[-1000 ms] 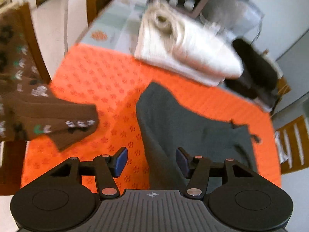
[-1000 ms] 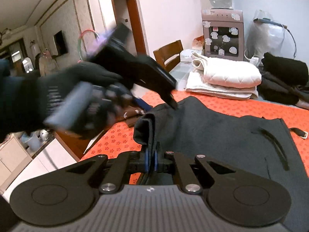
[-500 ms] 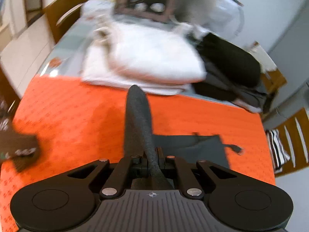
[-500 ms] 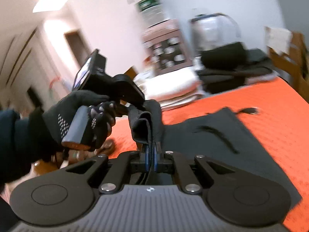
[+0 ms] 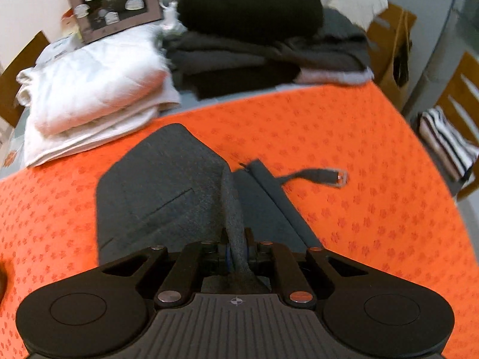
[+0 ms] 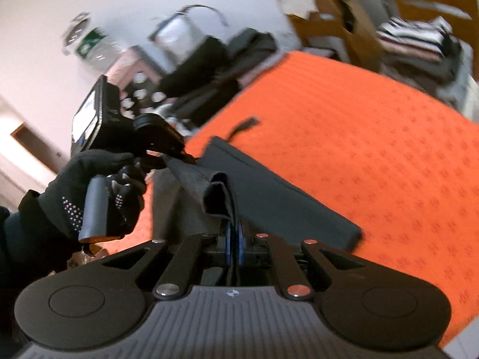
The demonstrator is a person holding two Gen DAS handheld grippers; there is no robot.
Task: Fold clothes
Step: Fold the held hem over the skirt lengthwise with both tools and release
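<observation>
A dark grey garment (image 5: pixel 167 185) lies on the orange patterned cloth (image 5: pixel 359 137), with one flap lifted and folded over the rest. My left gripper (image 5: pixel 238 251) pinches a raised ridge of that fabric; its jaws are opening slightly, the cloth still pressed between the pads. My right gripper (image 6: pixel 235 239) is shut tight on another bunched edge of the garment (image 6: pixel 269 191). In the right wrist view the left gripper (image 6: pixel 179 157) shows in a black-gloved hand (image 6: pixel 98 191), holding the same lifted edge taut. A strap with a metal buckle (image 5: pixel 323 176) trails off the garment.
Folded white bedding (image 5: pixel 89 95) and a stack of dark folded clothes (image 5: pixel 263 36) sit behind the orange cloth. A brown paper bag (image 5: pixel 392 48) and a chair holding a striped garment (image 5: pixel 446 140) stand off the right edge.
My left gripper has shut on the garment's edge. Both grippers have carried the lifted edge across the garment, folding it over, and both views have rolled.
</observation>
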